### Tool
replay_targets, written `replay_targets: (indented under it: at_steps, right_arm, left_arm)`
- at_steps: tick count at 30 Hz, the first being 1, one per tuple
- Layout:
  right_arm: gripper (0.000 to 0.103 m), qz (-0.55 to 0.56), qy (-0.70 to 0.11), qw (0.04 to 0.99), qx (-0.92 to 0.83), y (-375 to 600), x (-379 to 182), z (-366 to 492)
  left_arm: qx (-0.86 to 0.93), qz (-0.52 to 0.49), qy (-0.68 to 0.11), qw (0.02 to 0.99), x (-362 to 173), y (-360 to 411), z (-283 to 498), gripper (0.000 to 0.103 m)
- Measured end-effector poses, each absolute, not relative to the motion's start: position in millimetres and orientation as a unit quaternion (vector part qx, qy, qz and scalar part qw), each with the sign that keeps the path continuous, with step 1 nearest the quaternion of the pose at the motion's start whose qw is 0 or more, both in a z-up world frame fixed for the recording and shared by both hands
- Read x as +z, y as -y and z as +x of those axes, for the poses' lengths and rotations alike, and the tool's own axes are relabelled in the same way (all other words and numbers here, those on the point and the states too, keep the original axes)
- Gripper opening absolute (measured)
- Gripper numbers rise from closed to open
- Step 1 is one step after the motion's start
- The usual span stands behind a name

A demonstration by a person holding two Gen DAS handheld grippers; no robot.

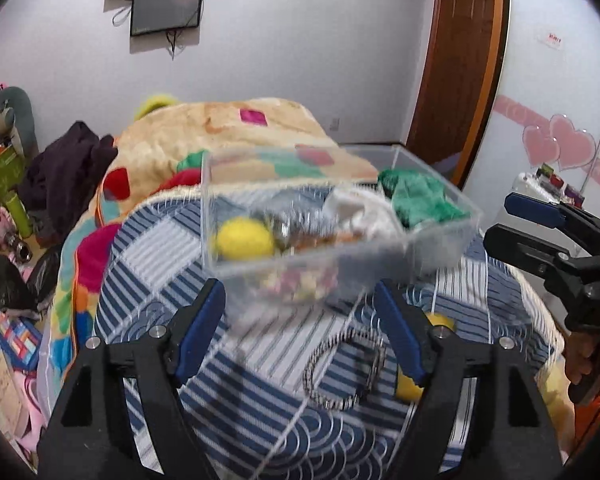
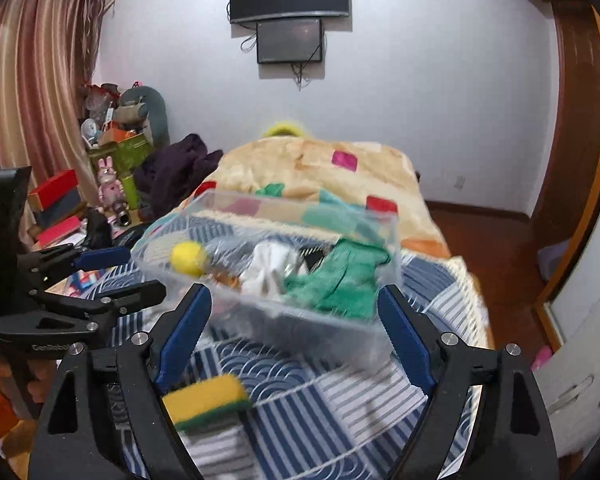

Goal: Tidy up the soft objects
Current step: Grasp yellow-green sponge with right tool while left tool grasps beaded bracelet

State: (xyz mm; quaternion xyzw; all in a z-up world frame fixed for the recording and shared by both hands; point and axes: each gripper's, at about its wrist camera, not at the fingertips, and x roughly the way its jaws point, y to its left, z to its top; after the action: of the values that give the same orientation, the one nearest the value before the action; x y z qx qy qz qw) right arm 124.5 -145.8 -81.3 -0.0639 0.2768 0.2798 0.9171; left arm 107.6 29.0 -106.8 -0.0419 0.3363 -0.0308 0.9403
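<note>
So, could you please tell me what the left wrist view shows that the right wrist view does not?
Only the left wrist view shows the beaded bracelet lying on the striped bedspread. Only the right wrist view shows the curtain and the sponge's full yellow-and-green face. Both show the clear bin holding a yellow ball, white cloth and green cloth, with both claws open.

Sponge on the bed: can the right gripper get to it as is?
Probably yes. The sponge lies bare on the striped bedspread, just ahead of the open right gripper near its left finger. Nothing covers it; the clear bin sits farther back. A slight shift left should centre it.
</note>
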Motion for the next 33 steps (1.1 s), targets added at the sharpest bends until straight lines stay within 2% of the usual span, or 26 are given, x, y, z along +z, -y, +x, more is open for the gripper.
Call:
replay_targets:
  at_steps: [8, 11, 17, 18, 19, 20, 23, 26, 28, 30, 33]
  right_arm:
    - [0.083, -0.029, -0.315, 0.901, 0.298, 141, -111, 110]
    - [0.083, -0.02, -0.331, 0.892, 0.308, 139, -124, 108]
    - [0.083, -0.005, -0.363, 0.873, 0.325, 134, -143, 110]
    - [0.082, -0.008, -0.366, 0.871, 0.327, 132, -145, 111]
    - [0.077, -0.013, -0.365, 0.871, 0.328, 131, -146, 109]
    - [0.074, -0.022, -0.361, 0.874, 0.325, 129, -146, 107]
    - [0.051, -0.032, -0.362, 0.869, 0.336, 127, -149, 105]
    - [0.044, -0.02, -0.366, 0.862, 0.351, 126, -151, 105]
    - [0.041, -0.022, -0.362, 0.863, 0.351, 127, -149, 103]
    - [0.034, -0.021, -0.356, 0.867, 0.349, 128, -148, 101]
    - [0.031, -0.022, -0.349, 0.874, 0.337, 131, -145, 100]
  left_arm:
    - [-0.022, -0.045, -0.388, 0.92, -148, -28, 93, 0.076]
    - [-0.02, -0.043, -0.398, 0.916, -159, -25, 90, 0.071]
    - [-0.014, -0.038, -0.387, 0.921, -163, -18, 86, 0.051]
    - [-0.014, -0.038, -0.385, 0.922, -163, -18, 86, 0.042]
    - [-0.016, -0.038, -0.384, 0.922, -163, -18, 86, 0.033]
    - [-0.02, -0.04, -0.384, 0.922, -163, -18, 86, 0.03]
    - [-0.034, -0.04, -0.385, 0.921, -162, -14, 87, 0.017]
    - [-0.039, -0.043, -0.385, 0.921, -162, -11, 85, 0.009]
    - [-0.042, -0.046, -0.385, 0.921, -160, -10, 83, 0.007]
    - [-0.044, -0.048, -0.383, 0.921, -158, -11, 81, 0.006]
    - [-0.044, -0.047, -0.374, 0.925, -151, -13, 78, 0.006]
